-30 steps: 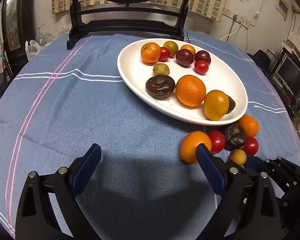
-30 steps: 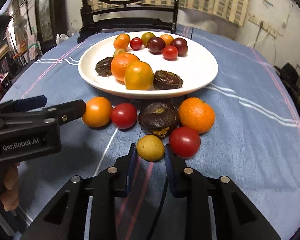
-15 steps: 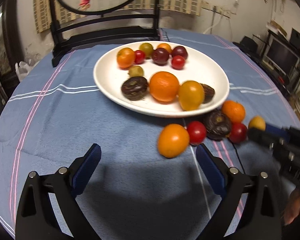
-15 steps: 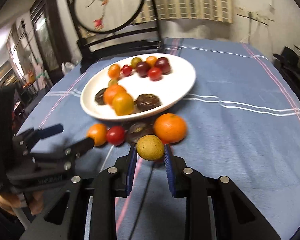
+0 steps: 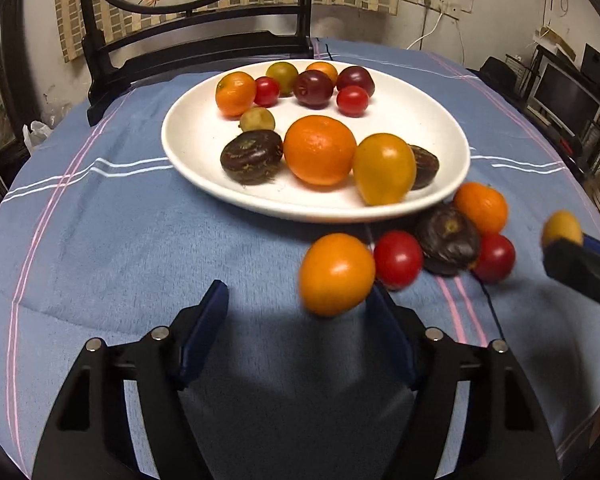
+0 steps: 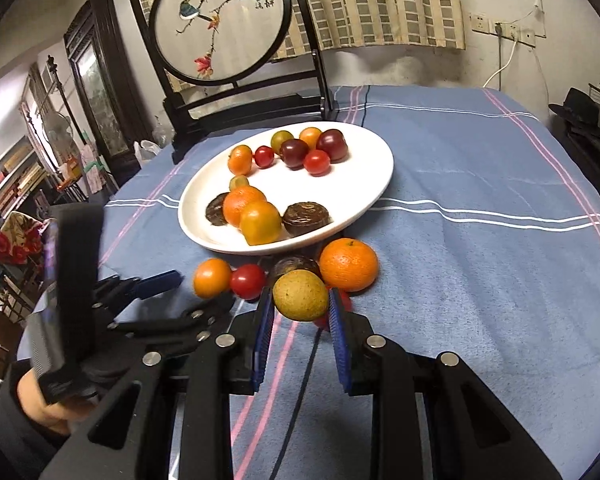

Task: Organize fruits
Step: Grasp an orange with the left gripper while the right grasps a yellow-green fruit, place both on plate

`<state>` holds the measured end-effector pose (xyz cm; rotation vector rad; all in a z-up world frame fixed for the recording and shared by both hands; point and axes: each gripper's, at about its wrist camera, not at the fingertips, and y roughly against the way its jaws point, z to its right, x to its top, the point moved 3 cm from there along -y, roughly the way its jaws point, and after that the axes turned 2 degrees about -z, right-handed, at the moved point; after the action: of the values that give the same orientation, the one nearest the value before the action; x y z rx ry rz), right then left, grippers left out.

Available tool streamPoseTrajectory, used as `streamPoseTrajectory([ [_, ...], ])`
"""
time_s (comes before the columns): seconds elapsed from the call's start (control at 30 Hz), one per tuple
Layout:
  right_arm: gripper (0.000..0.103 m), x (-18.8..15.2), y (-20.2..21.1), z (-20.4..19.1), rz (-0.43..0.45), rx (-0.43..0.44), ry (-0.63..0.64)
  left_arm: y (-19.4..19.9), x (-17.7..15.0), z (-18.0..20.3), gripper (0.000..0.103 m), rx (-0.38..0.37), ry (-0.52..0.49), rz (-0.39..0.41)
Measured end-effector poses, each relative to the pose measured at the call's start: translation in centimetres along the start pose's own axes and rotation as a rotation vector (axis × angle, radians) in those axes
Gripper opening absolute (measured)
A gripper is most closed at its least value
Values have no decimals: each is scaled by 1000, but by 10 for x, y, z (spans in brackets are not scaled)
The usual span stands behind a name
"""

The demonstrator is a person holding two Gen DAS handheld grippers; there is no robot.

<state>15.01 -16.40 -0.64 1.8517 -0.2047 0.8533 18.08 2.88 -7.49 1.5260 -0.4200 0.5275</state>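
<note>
A white plate (image 5: 428,120) holds several fruits on the blue cloth; it also shows in the right wrist view (image 6: 364,184). In front of it lie an orange fruit (image 5: 336,274), a red tomato (image 5: 398,258), a dark fruit (image 5: 448,240), an orange (image 5: 480,206) and another tomato (image 5: 496,256). My left gripper (image 5: 300,312) is open, with the orange fruit just ahead of its right finger. My right gripper (image 6: 300,308) is shut on a small yellow fruit (image 6: 300,295), held above the cloth; that fruit shows at the right in the left wrist view (image 5: 562,228).
A dark wooden screen stand (image 6: 236,92) stands at the table's far edge behind the plate. The blue cloth (image 5: 120,240) has pink and white stripes. Shelves and furniture surround the table.
My right gripper has lifted the yellow fruit off the cloth and risen. My left gripper has swung right and moved in toward the loose orange fruit, its fingers somewhat narrower.
</note>
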Motion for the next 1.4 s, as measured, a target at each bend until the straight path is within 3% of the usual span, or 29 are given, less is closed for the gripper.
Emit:
streamPoseTrajectory([
  [0.07, 28, -1, 0, -2, 0, 5, 6, -2, 3, 4, 67, 1, -10, 2],
  [0.17, 28, -1, -2, -1, -9, 6, 1, -2, 6, 9, 46, -18, -20, 15],
  [0.2, 28, -1, -2, -1, -10, 5, 0, -2, 7, 11, 34, -32, -29, 18],
  [0.4, 28, -1, -4, 6, -8, -9, -21, 7, 3, 14, 34, -15, -42, 4],
  [0.73, 28, -2, -3, -8, -3, -15, 11, 58, 34, 0, 34, -47, -9, 114],
  [0.8, 28, 7, 2, -13, 15, -2, 23, 57, 44, -4, 34, -36, -4, 120],
  [0.97, 28, 50, -8, -19, 55, -84, 137, 43, 82, -10, 34, -15, 17, 133],
  [1.17, 28, 88, -60, 2, -16, -65, 38, 2, 113, -27, 34, 40, 99, 96],
  [1.3, 30, 97, -86, 10, -60, -40, -15, -13, 119, -28, 34, 42, 110, 84],
  [1.37, 46, 97, -90, 10, -65, -34, -34, -15, 117, -29, 51, 52, 126, 91],
  [1.4, 46, 96, -89, 10, -52, -43, -36, -12, 115, -30, 72, 60, 140, 114],
])
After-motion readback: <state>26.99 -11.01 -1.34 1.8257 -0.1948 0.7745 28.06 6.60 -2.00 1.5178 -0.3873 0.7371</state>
